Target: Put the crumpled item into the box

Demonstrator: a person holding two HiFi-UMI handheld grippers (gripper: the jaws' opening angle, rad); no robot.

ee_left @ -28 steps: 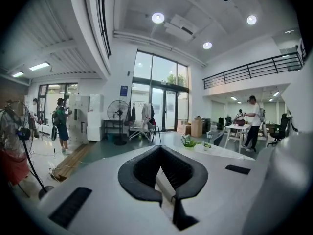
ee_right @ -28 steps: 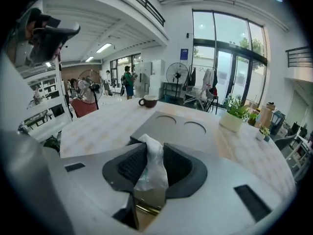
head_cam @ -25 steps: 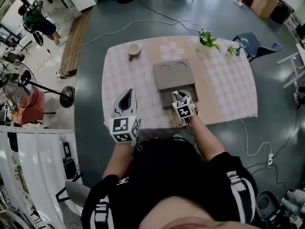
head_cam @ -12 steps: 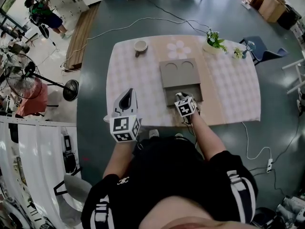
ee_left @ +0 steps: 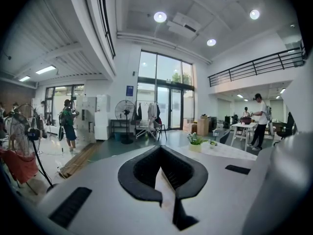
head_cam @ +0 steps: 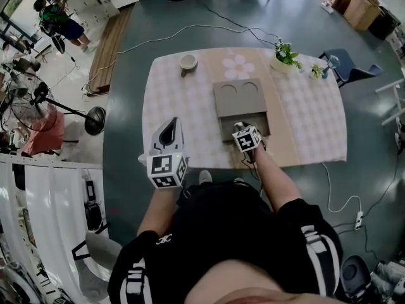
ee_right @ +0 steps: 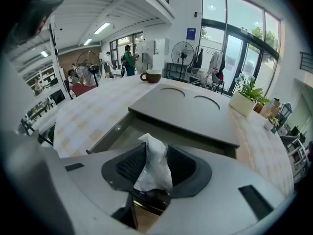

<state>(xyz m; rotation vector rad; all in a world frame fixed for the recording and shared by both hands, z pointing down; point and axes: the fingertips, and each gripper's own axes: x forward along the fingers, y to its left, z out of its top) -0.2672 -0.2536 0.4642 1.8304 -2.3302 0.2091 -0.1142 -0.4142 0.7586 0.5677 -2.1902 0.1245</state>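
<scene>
Checked worktop point(head_cam: 177, 100) carries the grey box point(head_cam: 239, 97), near end open. Your right gripper point(ee_right: 156, 153) hangs at that opening, jaws just easing apart, crumpled item point(ee_right: 155, 168) pinched between them; only the drop looks left.

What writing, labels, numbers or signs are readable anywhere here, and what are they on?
Nothing here can be read.
Blue sign on the far wall: too small to read.
White logo on the person's black clothing: too small to read.
Left marker cube, right marker cube: black-and-white patterns only, no letters.
</scene>
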